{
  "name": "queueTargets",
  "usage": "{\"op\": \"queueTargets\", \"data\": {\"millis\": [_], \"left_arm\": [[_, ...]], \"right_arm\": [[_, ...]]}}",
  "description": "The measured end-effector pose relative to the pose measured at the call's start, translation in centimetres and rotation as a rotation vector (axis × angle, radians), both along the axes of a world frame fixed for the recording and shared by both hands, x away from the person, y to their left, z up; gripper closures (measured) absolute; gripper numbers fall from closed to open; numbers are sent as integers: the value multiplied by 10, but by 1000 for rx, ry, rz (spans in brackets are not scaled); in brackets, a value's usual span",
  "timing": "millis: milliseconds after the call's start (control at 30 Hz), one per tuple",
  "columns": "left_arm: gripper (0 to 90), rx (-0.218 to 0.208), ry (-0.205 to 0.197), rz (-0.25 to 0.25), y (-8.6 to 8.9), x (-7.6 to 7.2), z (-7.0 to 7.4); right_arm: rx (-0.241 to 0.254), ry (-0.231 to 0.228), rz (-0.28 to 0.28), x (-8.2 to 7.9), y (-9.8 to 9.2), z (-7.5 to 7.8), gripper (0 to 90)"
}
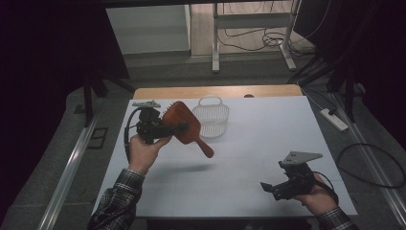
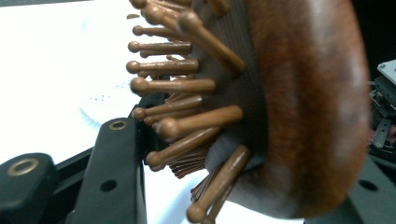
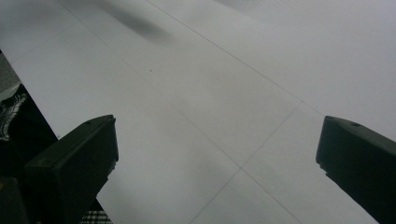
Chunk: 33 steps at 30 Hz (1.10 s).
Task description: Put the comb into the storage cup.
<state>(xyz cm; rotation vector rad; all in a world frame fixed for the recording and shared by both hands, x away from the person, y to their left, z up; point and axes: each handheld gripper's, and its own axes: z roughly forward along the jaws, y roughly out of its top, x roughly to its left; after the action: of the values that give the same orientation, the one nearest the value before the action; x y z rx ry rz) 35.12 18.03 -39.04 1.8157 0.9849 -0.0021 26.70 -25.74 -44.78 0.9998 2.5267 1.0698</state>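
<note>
A brown wooden hairbrush (image 1: 184,125) hangs in the air over the left part of the white table, its handle slanting down to the right. My left gripper (image 1: 178,128) is shut on the brush's head. The left gripper view has the brush (image 2: 308,102) close up, its round-tipped wooden bristles (image 2: 173,84) facing left between the black jaws. Low over the table's front right, my right gripper (image 1: 268,188) is held open and points left. Its two jaws stand wide apart with only bare table (image 3: 224,93) between them.
A white wire basket (image 1: 210,119) with a handle stands at the back of the table, just right of the brush. The white table sheet (image 1: 268,139) ends in a wooden edge at the back. Cables and metal stand legs lie on the floor behind.
</note>
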Motion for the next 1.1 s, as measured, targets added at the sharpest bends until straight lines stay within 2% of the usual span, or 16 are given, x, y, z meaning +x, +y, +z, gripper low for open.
{"op": "queueTargets", "data": {"millis": [300,633,867,1100], "left_arm": [[513,0,-1,15,4,7,6],[513,-34,3,28,9,15,13],[514,-39,4,37,11,21,18],[514,-43,2,52,12,28,23]], "right_arm": [[-5,-9,-32,-6,-13,0,0],[4,-11,-74,-13,-27,2,0],[16,-13,-108,-16,-37,4,0],[5,-12,-140,-20,-46,4,0]]}}
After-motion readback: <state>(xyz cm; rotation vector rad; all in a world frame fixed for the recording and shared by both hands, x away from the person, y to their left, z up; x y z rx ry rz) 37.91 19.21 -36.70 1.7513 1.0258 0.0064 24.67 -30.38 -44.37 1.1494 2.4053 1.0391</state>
